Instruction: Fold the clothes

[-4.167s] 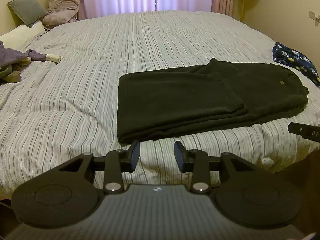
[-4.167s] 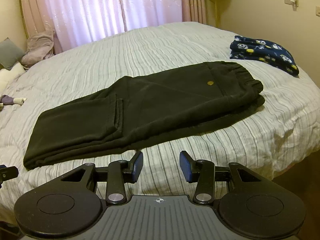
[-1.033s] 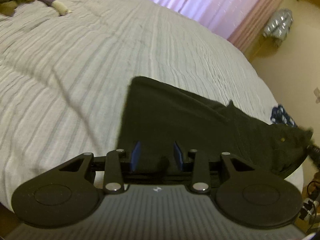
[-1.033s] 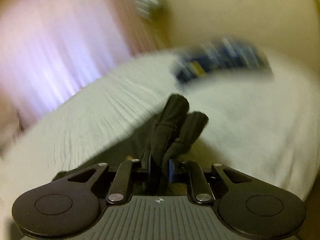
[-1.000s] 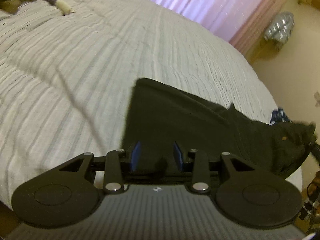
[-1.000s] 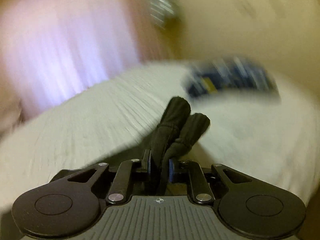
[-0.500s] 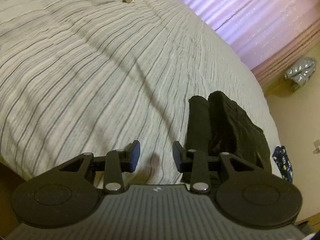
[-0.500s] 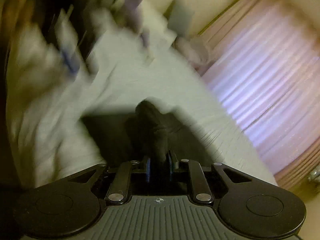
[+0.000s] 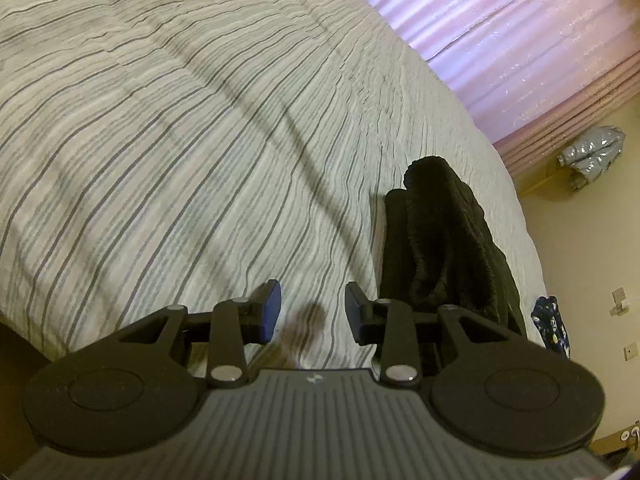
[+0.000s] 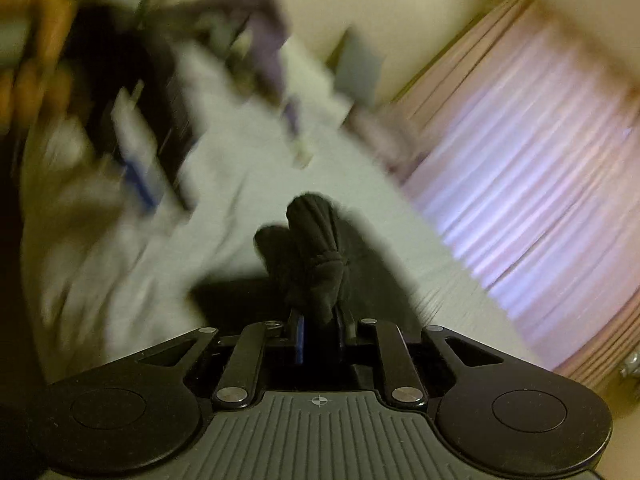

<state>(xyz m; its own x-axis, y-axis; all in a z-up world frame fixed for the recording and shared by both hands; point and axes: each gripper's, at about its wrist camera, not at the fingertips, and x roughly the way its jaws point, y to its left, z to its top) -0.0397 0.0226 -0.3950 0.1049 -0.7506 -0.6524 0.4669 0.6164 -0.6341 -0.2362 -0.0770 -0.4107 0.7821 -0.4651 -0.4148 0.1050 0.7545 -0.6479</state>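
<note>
The left claw (image 9: 312, 308) stands released over the striped bed (image 9: 168, 128) near its front edge, nothing between its pads. Just to its right, the black trousers (image 9: 448, 236) lie bunched on the bed near that edge. The right claw (image 10: 318, 332) is clenched on a gathered fold of the black trousers (image 10: 316, 256); that view is blurred.

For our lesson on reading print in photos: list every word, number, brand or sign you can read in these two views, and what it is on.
No text can be read for certain.
White marks at the lower right edge of the left wrist view: cut off, unreadable.
Small emblem on the left claw: a symbol, no letters.
Crosshair mark on the right claw: a symbol, no letters.
</note>
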